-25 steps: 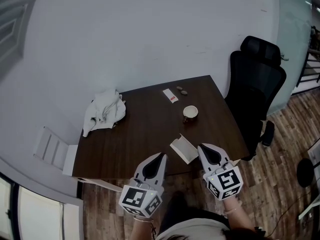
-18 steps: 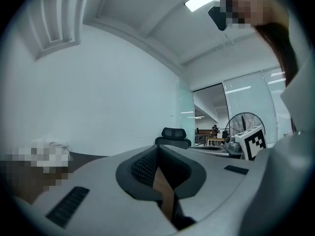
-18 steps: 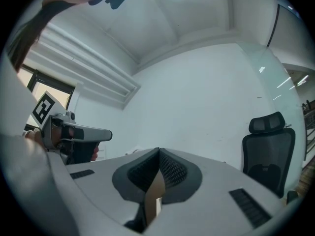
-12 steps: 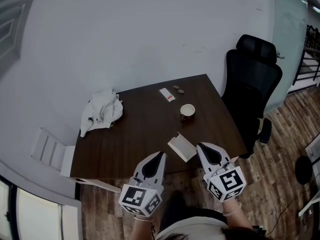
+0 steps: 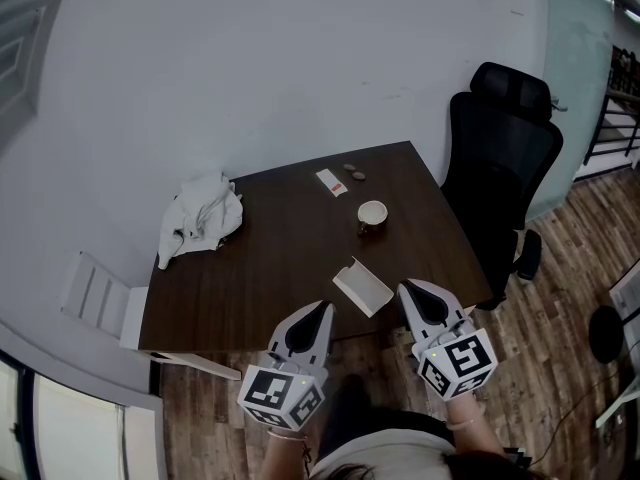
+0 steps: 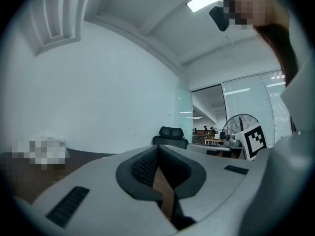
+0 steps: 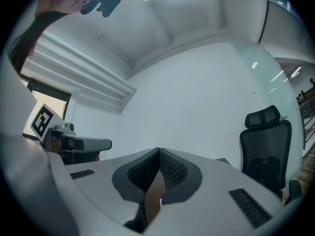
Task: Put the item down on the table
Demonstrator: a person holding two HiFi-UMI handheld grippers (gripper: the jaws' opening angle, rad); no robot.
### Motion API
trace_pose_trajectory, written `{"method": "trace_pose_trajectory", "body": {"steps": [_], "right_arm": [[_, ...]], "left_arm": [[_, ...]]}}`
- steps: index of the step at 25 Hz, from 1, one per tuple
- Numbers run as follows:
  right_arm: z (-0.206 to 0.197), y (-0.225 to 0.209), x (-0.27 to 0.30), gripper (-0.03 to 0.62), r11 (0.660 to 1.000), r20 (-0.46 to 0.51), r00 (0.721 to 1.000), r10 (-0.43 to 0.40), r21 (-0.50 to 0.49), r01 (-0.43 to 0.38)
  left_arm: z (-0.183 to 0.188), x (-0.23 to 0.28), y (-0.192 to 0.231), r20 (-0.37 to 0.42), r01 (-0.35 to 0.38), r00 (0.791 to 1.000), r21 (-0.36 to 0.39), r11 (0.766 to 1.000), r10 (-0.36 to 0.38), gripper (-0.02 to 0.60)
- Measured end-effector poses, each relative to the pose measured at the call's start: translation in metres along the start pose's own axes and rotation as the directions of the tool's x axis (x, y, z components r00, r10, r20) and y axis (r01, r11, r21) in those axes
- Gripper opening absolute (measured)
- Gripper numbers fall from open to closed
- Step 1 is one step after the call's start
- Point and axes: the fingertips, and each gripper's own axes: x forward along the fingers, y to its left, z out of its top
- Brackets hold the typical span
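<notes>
Holding nothing w/ left gripper [image 5: 324,309] or right gripper [image 5: 406,288], both clamped shut, just off table [image 5: 290,258] edge. Could nudge white box [image 5: 362,286] nr that edge off it if swung fwd.

We see the flat white box [image 5: 362,287], one flap raised, lying on the table [image 5: 280,258] just left of the right gripper [image 5: 408,289], unheld.
</notes>
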Motion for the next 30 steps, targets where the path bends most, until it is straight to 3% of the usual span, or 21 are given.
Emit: {"method": "trace_pose_trajectory", "body": {"steps": [30], "right_arm": [[-0.01,-0.022,0.001,0.006,0.999,-0.016,0.999,-0.038,-0.017,0.038]], "left_arm": [[-0.013,0.025,-0.009,-0.041,0.026,0.999,-0.002,1.0,-0.026,0.018]]}}
